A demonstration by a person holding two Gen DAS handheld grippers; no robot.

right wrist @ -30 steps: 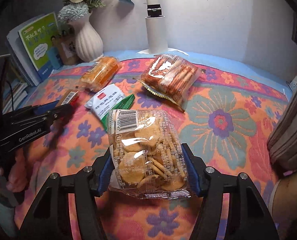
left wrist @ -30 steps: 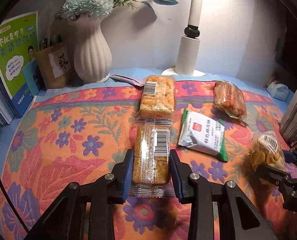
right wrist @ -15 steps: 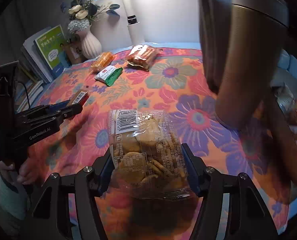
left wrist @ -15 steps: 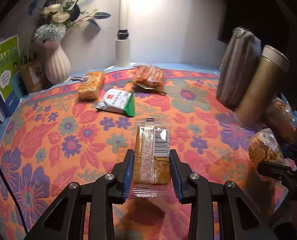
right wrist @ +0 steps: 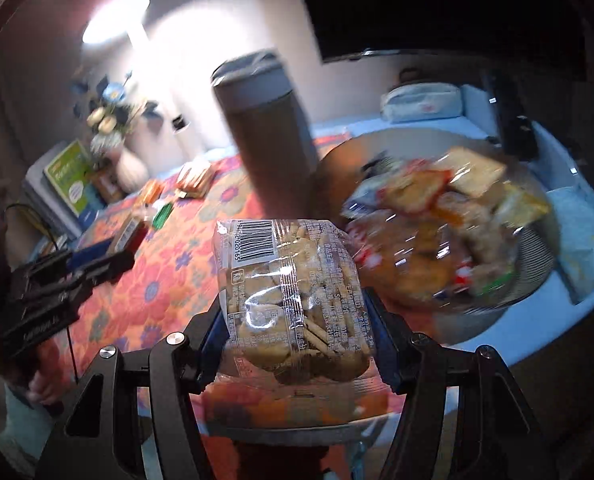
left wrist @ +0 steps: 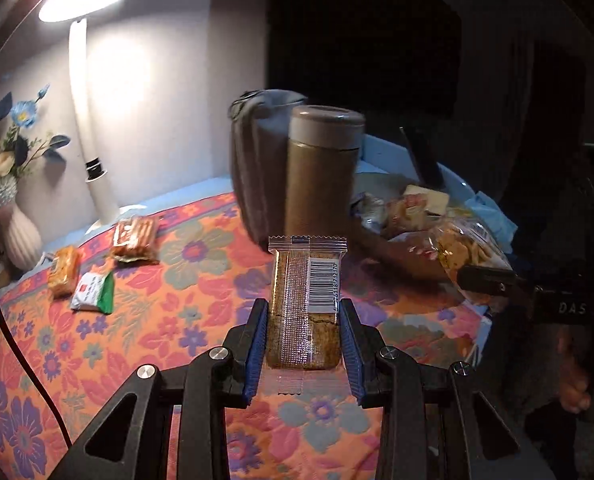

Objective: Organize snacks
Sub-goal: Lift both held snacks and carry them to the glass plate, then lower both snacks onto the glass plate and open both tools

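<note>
My left gripper (left wrist: pixel 301 340) is shut on a clear-wrapped brown cake bar (left wrist: pixel 303 300) and holds it above the floral cloth. My right gripper (right wrist: pixel 297 320) is shut on a clear bag of round crackers (right wrist: pixel 293 292), held near a bowl (right wrist: pixel 537 264) piled with snack packets at the right. The right gripper with its bag also shows in the left wrist view (left wrist: pixel 473 256). Three snacks lie far left on the cloth: an orange cake pack (left wrist: pixel 62 271), a white-green packet (left wrist: pixel 93 293) and a red biscuit pack (left wrist: pixel 135 237).
A tall brown flask (left wrist: pixel 321 172) and a grey pouch (left wrist: pixel 257 168) stand between the loose snacks and the bowl. A white lamp (left wrist: pixel 93 152), a vase of flowers (left wrist: pixel 15 224) and books (right wrist: pixel 69 176) stand at the back left. A pale pouch (right wrist: pixel 421 102) lies behind the bowl.
Both grippers have swung right and back from the loose snacks toward the flask and the snack bowl, each keeping its packet. The bowl has come into view.
</note>
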